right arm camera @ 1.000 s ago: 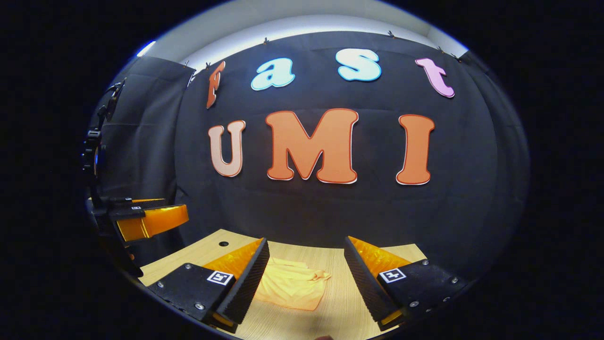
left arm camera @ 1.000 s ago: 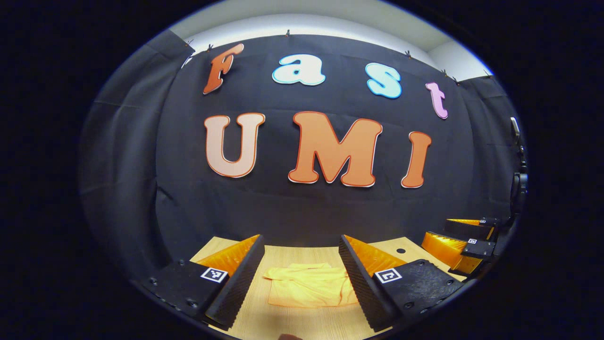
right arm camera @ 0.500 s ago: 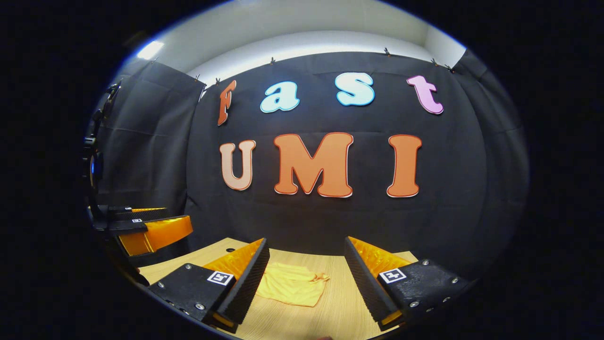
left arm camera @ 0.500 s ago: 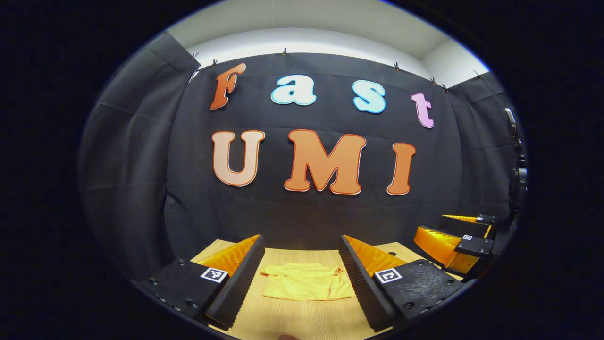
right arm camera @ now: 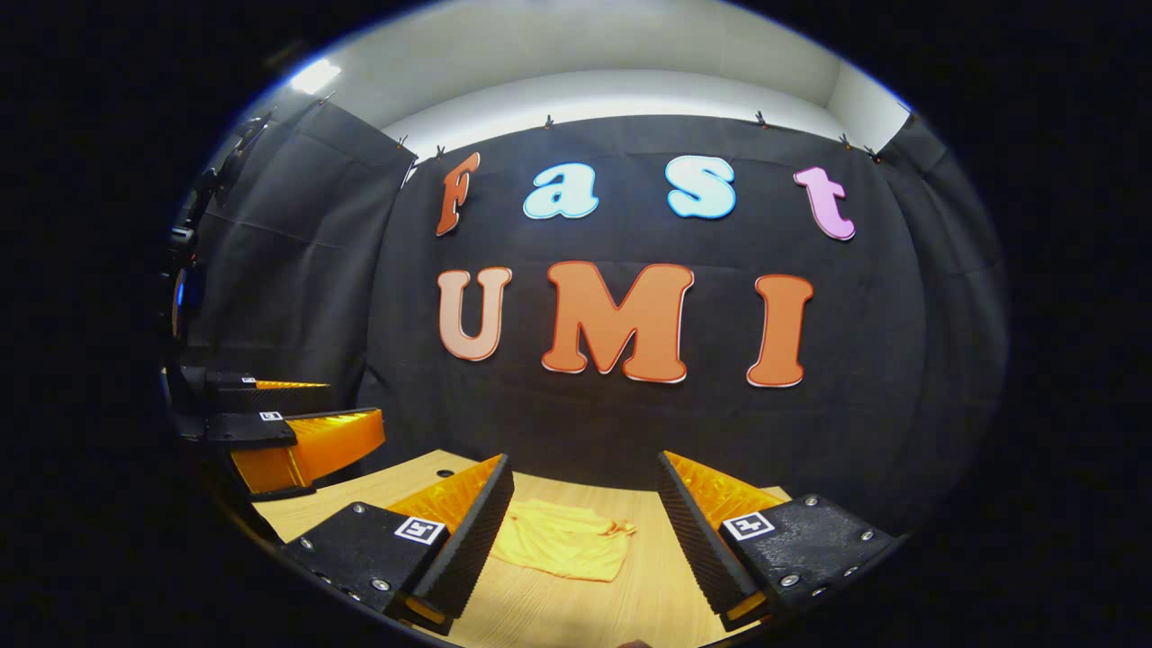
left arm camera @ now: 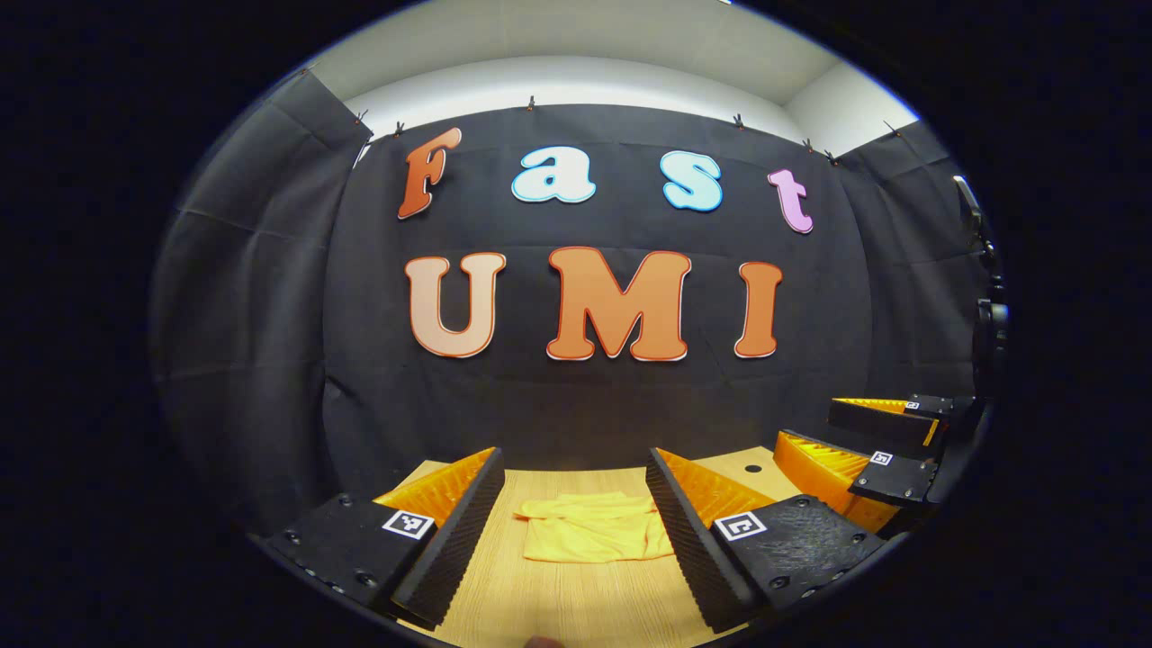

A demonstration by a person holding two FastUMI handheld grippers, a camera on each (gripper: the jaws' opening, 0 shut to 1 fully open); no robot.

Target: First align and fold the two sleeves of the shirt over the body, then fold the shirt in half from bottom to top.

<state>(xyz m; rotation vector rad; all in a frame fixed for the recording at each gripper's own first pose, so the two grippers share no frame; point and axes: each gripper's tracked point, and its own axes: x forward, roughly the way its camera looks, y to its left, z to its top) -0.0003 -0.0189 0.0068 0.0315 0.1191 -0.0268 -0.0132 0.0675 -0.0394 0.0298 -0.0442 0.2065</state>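
Over the last second both views have tilted up and back. The left gripper (left arm camera: 576,513), fingers spread and empty, sits low in its frame; the folded yellow cloth shirt (left arm camera: 594,538) has shrunk, lower centre on the pale wooden table (left arm camera: 558,603). The right gripper (right arm camera: 585,522), likewise spread, holds nothing. Folding looks finished.

1. wooden table (left arm camera: 576,612): bare at 6 o'clock of the folded shirt (left arm camera: 594,538).
2. booth wall (left arm camera: 576,405): closes the table's 12 o'clock edge.
3. right gripper (left arm camera: 877,454): obstacle at 3 o'clock.
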